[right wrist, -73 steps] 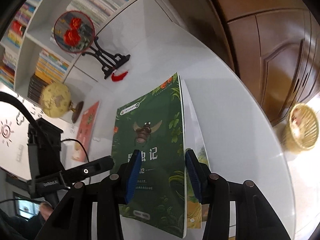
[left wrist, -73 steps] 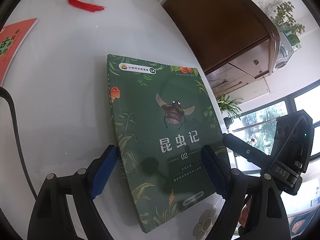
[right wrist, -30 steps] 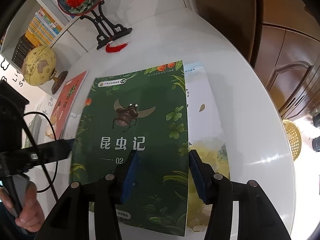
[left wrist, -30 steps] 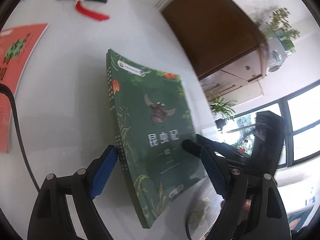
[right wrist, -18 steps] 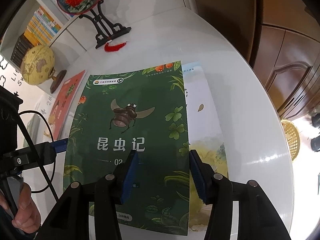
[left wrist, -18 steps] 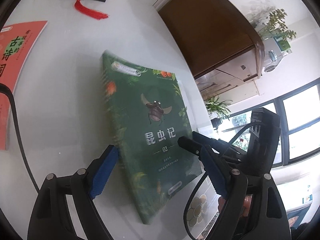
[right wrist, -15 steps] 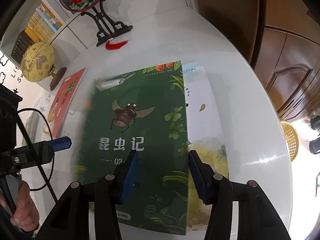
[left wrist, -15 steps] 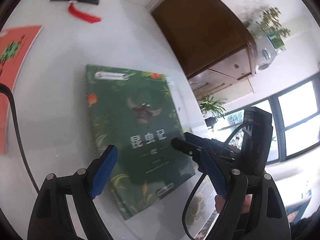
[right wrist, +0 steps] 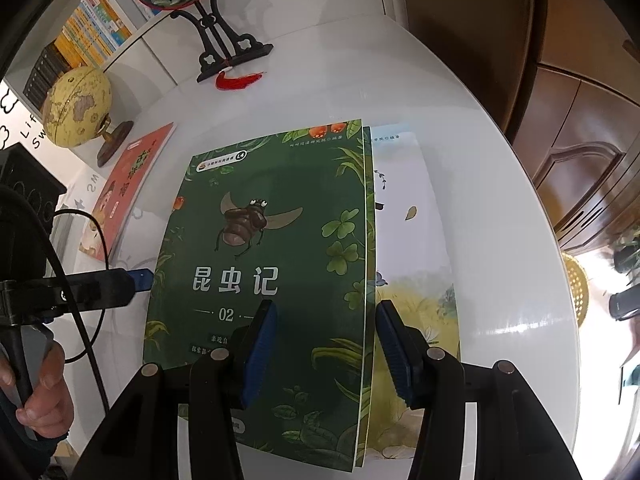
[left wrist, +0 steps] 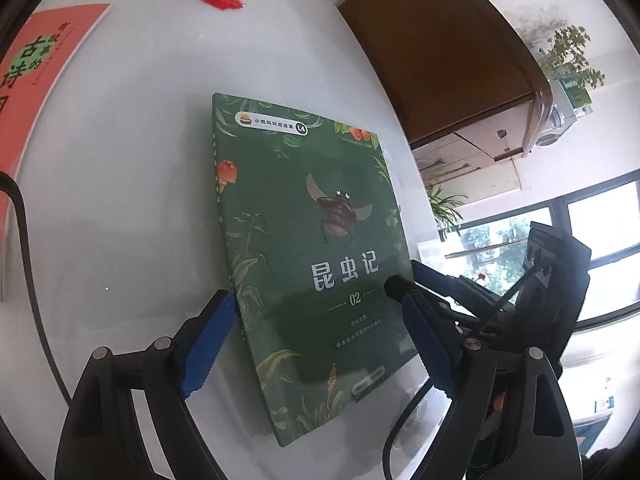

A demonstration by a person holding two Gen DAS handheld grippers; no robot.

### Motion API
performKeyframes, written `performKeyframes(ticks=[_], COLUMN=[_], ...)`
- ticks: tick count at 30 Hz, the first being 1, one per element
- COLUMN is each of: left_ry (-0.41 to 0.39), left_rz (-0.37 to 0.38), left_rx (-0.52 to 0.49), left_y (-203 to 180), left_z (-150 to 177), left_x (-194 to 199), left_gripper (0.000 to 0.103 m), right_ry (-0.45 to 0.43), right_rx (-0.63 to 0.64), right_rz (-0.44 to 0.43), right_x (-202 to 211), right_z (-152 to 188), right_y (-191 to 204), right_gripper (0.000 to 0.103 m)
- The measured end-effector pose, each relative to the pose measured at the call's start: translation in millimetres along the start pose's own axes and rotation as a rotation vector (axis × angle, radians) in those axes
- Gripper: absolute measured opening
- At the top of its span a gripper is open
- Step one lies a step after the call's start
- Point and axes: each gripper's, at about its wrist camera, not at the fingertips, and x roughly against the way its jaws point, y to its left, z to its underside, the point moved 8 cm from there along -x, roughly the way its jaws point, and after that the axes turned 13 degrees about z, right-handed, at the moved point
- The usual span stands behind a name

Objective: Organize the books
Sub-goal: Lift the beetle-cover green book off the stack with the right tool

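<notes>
**Green book on pale book, both claws spread about it**

The right claw point(right wrist: 326, 342) is seen with its blue pads parted to a middling width over the lower right part of the green book point(right wrist: 272, 264). One pad is set above the cover; the other lies just beyond the book's right edge, over the pale book point(right wrist: 416, 240) beneath. Whether the pads touch either book cannot be told.

The left claw point(left wrist: 316, 344) is held wide. Its pads stand either side of the green book's point(left wrist: 308, 248) lower end, one just beside the spine edge, the other at the opposite edge, with no pressure on the book evident. A hand point(right wrist: 38, 396) is seen gripping the left tool's handle.

The green book, bearing a beetle drawing, is laid flat on the white surface point(right wrist: 492, 240), partly covering the pale book, a strip of which is exposed along the green book's right side. An orange-red book point(right wrist: 128, 184) is noted left of the green book, well apart. Beyond it a globe point(right wrist: 76, 108) is stood. Behind the green book, a round fan on a black stand point(right wrist: 218, 40) with a red tassel point(right wrist: 238, 79) is placed.
</notes>
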Motion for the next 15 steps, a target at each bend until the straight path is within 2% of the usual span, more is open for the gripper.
performKeyframes(ticks=[7,11,13,15], left_ry=[-0.002,-0.034,-0.049,-0.058], left_rz=[0.021,0.12,0.149,0.137], left_rx=[-0.009,0.011,0.01,0.003], left_y=[-9,-20,-25,-23], left_z=[0,-4,-6,-7], left_x=[4,12,13,8], left_gripper=[0.085,0.087,0.092,0.098], right_ry=[-0.001,-0.003,-0.004,-0.007], right_rx=[0.016,0.008,-0.006,-0.025], right_rz=[0.022,0.032,0.029,0.013], right_x=[0,0,0,0], right_z=[1,0,-1,-1], right_y=[2,-3,-6,-9], right_gripper=[0.051,0.051,0.051,0.052])
